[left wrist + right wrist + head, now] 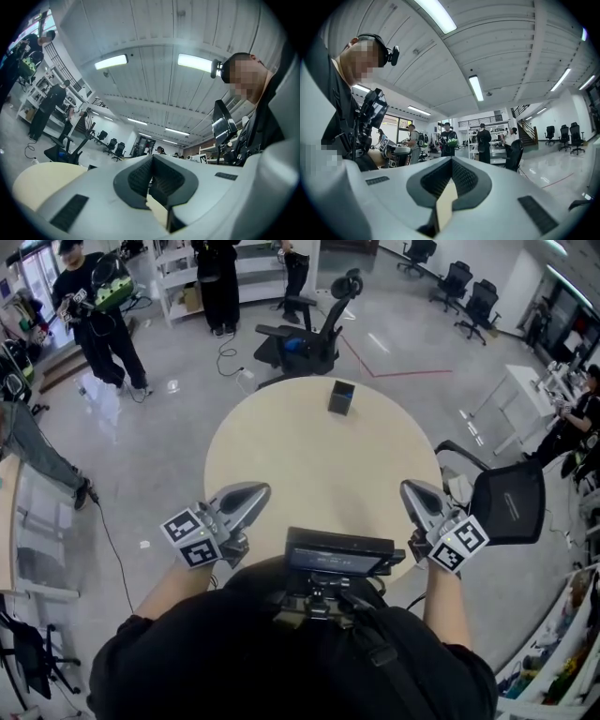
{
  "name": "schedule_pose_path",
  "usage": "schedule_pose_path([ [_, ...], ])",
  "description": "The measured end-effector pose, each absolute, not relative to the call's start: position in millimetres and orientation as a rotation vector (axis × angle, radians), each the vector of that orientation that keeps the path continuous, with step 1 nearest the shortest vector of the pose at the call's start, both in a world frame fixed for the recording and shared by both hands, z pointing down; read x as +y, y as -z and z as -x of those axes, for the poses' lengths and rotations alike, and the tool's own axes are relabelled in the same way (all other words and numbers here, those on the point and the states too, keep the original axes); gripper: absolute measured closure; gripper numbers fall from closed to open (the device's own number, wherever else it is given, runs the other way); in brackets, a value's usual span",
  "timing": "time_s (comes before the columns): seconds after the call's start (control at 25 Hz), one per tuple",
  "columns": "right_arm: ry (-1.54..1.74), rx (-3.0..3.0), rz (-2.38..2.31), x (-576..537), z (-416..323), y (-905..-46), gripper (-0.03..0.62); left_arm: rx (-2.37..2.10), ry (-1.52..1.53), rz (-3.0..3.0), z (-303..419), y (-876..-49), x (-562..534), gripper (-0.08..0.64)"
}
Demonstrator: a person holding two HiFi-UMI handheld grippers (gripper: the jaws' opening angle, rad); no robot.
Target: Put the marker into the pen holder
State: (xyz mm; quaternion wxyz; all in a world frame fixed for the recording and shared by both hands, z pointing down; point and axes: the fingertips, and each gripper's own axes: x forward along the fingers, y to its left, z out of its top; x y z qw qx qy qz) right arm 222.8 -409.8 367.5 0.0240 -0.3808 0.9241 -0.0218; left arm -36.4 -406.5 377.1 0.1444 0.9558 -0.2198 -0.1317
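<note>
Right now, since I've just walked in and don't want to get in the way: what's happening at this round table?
A person stands at the near edge of the round table with a gripper in each hand. The left gripper and right gripper are both shut and hold nothing. A dark pen holder stands alone at the far side. No marker is in sight, so the task hasn't started.

round beige tabletop [281,442]: near edge hidden behind black chest-mounted device [337,554], lower centre.
small dark box-shaped holder [341,397]: upper centre; contents too small to tell.
person in black clothes [220,287]: head cut off by top edge.
</note>
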Motion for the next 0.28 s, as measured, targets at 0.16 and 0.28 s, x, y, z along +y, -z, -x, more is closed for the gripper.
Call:
schedule_pose_path([
  [0.16, 0.059, 2.867, 1.174, -410, -242, -369, 0.589, -0.632, 0.384, -2.754, 17, -378, -408, 0.563],
  [0.28, 0.052, 2.875, 1.172, -408, -244, -371, 0.589, -0.629, 0.386, -2.753, 14, -382, -406, 0.563],
])
